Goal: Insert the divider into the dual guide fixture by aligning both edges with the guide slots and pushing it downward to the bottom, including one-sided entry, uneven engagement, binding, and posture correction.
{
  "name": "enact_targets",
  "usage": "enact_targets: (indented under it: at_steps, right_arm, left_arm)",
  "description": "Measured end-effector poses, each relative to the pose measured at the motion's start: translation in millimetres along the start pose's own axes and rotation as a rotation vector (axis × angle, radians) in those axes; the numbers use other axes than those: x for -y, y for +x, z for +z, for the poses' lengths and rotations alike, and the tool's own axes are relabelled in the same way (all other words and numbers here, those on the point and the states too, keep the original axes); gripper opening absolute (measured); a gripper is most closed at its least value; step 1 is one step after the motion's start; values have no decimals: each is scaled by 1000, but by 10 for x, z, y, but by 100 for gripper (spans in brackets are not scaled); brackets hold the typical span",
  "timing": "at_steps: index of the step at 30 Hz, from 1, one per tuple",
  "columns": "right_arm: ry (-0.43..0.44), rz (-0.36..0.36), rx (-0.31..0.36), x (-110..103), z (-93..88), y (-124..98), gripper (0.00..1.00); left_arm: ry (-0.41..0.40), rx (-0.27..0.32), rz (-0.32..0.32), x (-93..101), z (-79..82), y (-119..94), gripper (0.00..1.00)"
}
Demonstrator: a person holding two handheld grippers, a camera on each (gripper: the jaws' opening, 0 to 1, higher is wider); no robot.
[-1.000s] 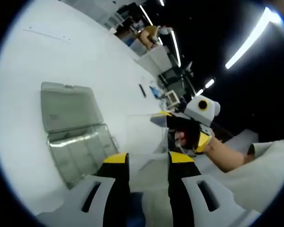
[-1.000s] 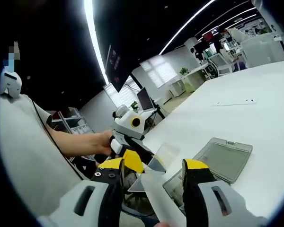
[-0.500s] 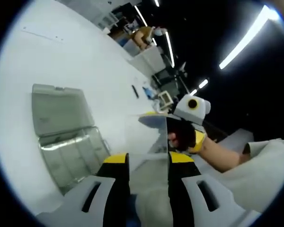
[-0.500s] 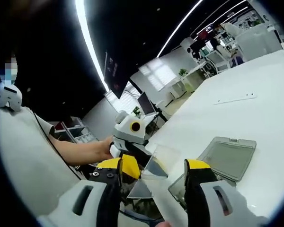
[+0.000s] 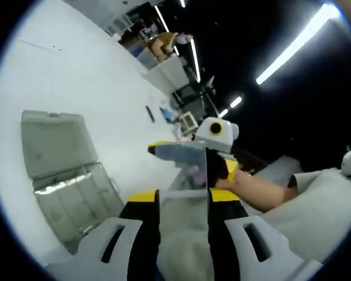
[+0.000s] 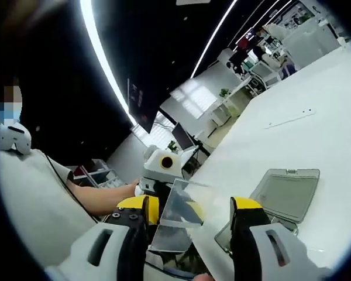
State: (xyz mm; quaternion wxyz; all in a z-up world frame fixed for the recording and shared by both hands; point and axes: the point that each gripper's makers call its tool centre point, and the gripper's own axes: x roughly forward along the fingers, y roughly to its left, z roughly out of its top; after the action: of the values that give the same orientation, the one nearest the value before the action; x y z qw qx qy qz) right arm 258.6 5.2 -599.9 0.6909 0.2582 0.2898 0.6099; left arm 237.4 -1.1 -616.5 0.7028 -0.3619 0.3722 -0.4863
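A clear plastic divider (image 5: 183,175) stands upright between the jaws of my left gripper (image 5: 183,198), which is shut on its two side edges. Its top edge reaches the grey and yellow jaw of my right gripper (image 5: 169,149), which comes in from the right. In the right gripper view the divider (image 6: 178,205) hangs tilted between the wide-apart jaws of my right gripper (image 6: 190,206), which is open; the left gripper (image 6: 158,172) holds the divider from behind. The clear guide fixture box (image 5: 76,196) lies on the white table with its lid (image 5: 52,140) open, left of and below both grippers.
The white table (image 5: 76,70) stretches away behind the box (image 6: 281,193). A person's forearm (image 5: 257,190) and pale sleeve (image 6: 35,199) are close by. Desks and monitors stand at the far end of the room (image 6: 240,88). A thin flat strip (image 6: 289,119) lies farther along the table.
Both cameras have shifted. The two grippers have drawn closer, and the divider's top now overlaps the right gripper's jaws. The box stays put on the table.
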Motion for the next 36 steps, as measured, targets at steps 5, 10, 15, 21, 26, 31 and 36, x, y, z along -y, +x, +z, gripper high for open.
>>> enact_targets:
  at_steps: [5,10,15,21,26,31,36]
  right_arm:
    - [27,13,5,-12,12,6,55]
    - [45,28,23,-22,45,14,56]
    - [74,39,34,-25,61,8,54]
    - [98,49,42,-19,63,-15,49]
    - [113,58,48,-22,69,-29,45]
    - [119,67,50,-40,67,-31,42]
    - [127,78,49,-58,65,-33,38]
  left_arm:
    - [2,-5,-23,34,14,16,27]
    - [1,-4,-49,81,28,45,27]
    - [4,-13,-66,121,18,70,27]
    - [5,-15,-74,121,17,82,27]
    - [8,-18,-77,124,19,91,27]
    - [12,-21,-81,147,15,98,27]
    - [12,-23,-79,156,2,96,27]
